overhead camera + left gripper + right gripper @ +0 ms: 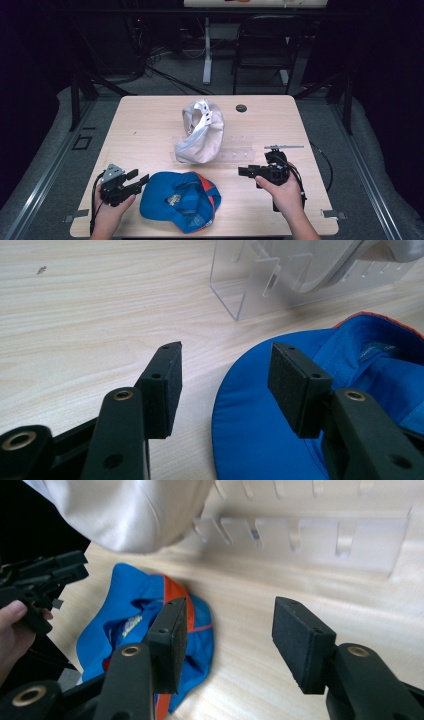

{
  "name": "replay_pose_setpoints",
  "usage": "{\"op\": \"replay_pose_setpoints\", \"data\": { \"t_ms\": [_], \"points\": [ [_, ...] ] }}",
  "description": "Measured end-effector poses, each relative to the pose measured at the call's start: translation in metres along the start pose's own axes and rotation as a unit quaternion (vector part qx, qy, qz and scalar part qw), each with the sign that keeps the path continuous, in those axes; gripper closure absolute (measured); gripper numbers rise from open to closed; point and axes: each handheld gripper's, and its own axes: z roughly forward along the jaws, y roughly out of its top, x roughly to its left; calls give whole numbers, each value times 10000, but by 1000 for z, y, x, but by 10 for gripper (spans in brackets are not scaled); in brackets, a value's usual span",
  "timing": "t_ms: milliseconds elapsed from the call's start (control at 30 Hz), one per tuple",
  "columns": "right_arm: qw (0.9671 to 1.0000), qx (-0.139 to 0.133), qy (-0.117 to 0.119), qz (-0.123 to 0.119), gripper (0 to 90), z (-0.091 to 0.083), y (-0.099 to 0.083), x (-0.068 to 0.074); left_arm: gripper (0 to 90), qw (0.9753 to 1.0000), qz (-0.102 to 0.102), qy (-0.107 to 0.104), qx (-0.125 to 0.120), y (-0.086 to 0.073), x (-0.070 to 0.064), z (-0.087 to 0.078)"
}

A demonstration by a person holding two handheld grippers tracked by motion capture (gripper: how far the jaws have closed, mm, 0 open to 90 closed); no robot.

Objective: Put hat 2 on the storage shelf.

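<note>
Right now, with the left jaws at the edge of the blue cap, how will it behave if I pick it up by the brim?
The blue cap lies upside down, its crown slumped, so the fabric will probably sag. Its brim holds a smooth curve, so it is likely stiffer and should grip well. It looks light and may slide on the smooth table if pushed.

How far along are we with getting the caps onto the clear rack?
The white cap already sits on the clear rack. The blue cap lies upside down on the table, not yet gripped. The left gripper is open at its brim; the right gripper is open nearby. Gripping and racking remain.
</note>
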Motion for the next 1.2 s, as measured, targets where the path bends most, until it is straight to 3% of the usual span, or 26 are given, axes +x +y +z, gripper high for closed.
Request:
{"op": "replay_pose_setpoints", "data": {
  "t_ms": [233,367,400,533,600,633,667,700,1033,1133,1167,1200],
  "points": [
    [9987,247,379,245,541,17,-25,-8,481,10000,66,-3,55,-1,-2,3],
    [9973,420,529,278,567,28,-36,-7,480,9999,110,-22,61,-2,-3,5],
    [9972,535,454,247,571,29,-37,-7,480,9999,100,-23,66,-2,-4,5],
    [9944,558,766,472,579,39,-43,-5,479,9997,213,-38,122,-3,-6,7],
    [9935,660,804,462,580,42,-46,-4,480,9996,233,-34,161,-4,-7,8],
    [9938,772,711,369,581,43,-47,-4,479,9996,245,-38,163,-4,-8,8],
    [9910,652,1028,548,582,48,-50,-2,480,9995,255,-29,171,-5,-8,9],
    [9913,839,899,468,582,49,-50,-2,480,9994,286,-20,182,-5,-8,8],
    [9856,1209,1128,344,579,70,-59,10,479,9995,230,131,157,-12,-4,-2],
    [9841,1333,1141,290,576,76,-61,14,478,9995,226,168,155,-13,-2,-4],
    [9840,1427,1049,202,576,77,-60,14,478,9995,206,176,166,-14,-2,-5],
    [9826,1398,1186,299,576,80,-61,15,478,9995,203,181,170,-14,-1,-6]
  ]
}}
